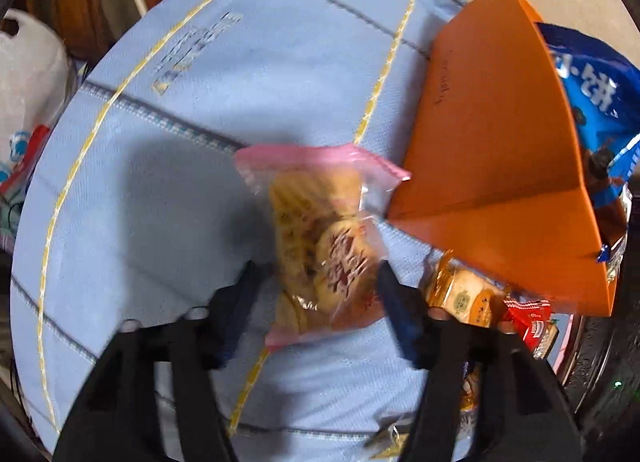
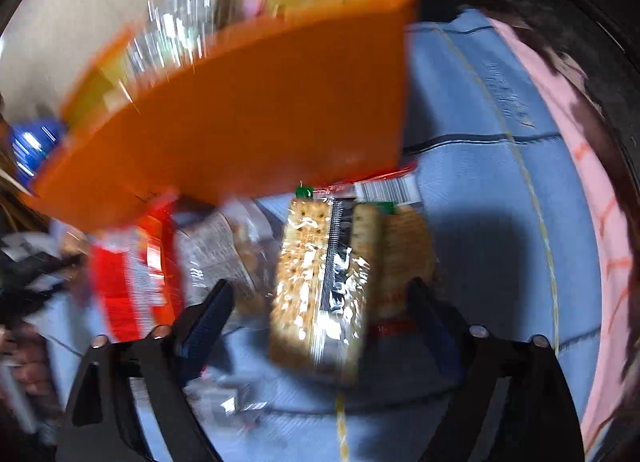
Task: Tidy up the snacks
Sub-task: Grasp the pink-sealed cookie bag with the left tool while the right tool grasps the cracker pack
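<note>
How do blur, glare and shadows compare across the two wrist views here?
Left wrist: mild blur on the pink-edged cookie pack, a broad shadow on the blue cloth, fisheye bending. Right wrist: heavy motion smear on the orange box, glare on the cracker pack.

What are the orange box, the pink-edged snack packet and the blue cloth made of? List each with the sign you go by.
Orange box: likely matte cardboard or stiff plastic; flat panels, sharp folded edges, no gloss.
Pink-edged snack packet: thin clear plastic film with pink sealed ends; the biscuits show through and it crinkles.
Blue cloth: woven fabric, matte; visible weave texture, stitched yellow and grey lines.
</note>
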`<state>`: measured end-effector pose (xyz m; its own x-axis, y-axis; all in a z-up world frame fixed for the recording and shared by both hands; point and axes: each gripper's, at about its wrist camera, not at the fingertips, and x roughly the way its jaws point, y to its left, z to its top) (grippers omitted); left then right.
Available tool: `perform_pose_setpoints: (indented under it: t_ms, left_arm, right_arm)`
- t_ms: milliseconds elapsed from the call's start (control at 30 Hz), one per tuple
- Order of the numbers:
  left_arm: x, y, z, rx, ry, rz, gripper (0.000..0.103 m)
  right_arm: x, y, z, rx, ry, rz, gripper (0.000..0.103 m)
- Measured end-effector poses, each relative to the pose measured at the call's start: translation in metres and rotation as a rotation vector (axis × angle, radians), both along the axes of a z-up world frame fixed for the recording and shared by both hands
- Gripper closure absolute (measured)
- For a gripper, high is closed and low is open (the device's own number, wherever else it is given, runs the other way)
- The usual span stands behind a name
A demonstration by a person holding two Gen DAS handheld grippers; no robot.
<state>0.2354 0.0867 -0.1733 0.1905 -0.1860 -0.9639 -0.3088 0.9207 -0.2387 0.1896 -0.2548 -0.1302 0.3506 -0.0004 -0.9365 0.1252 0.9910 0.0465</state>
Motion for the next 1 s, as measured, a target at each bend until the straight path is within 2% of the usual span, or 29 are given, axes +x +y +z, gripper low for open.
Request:
perform_pose_setpoints:
  t_ms: [33,67,167,200,267,400,567,800,867,967,1000]
  left_arm:
    - [-0.002,0.004,0.001,0.012,0.021,0.018,0.022]
    - [-0.005,0.007,0.004,0.007,0.011,0.032,0.022]
    - [-0.011,0.011,0.009,0.011,-0.005,0.052,0.015]
    - [-0.012,0.013,0.010,0.016,-0.004,0.059,0.015]
    - [-0.009,0.015,0.007,0.020,0.007,0.064,0.015]
    - [0.010,0.009,-0.006,0.045,0.039,0.075,0.010]
    - [0.021,0.000,-0.009,0.073,0.031,0.110,0.008]
    - [0.030,-0.014,0.002,0.043,0.031,0.130,0.007]
    - [0.035,-0.020,-0.011,0.072,0.079,0.106,0.007]
    - [0.044,-0.033,-0.012,0.160,0.059,0.048,0.005]
    - [0.045,-0.039,-0.012,0.197,0.065,0.019,0.012]
  right_arm:
    - [0.001,0.006,0.001,-0.055,-0.005,0.032,0.037]
    - [0.001,0.009,0.003,-0.082,0.005,0.053,0.055]
    - [-0.008,-0.006,0.009,0.019,0.018,0.016,0.056]
    - [-0.013,-0.011,0.011,0.034,0.013,0.003,0.056]
    - [-0.030,-0.028,0.018,0.129,0.004,-0.034,0.056]
    - [-0.059,-0.047,0.028,0.209,0.005,-0.060,0.056]
    - [-0.081,-0.052,0.029,0.217,0.026,-0.058,0.056]
    - [-0.094,-0.019,0.041,0.234,0.012,0.005,0.056]
    - [-0.091,-0.012,0.045,0.229,0.007,0.024,0.056]
    - [-0.084,-0.009,0.049,0.230,0.000,0.043,0.056]
    - [-0.084,-0.008,0.051,0.230,-0.004,0.046,0.056]
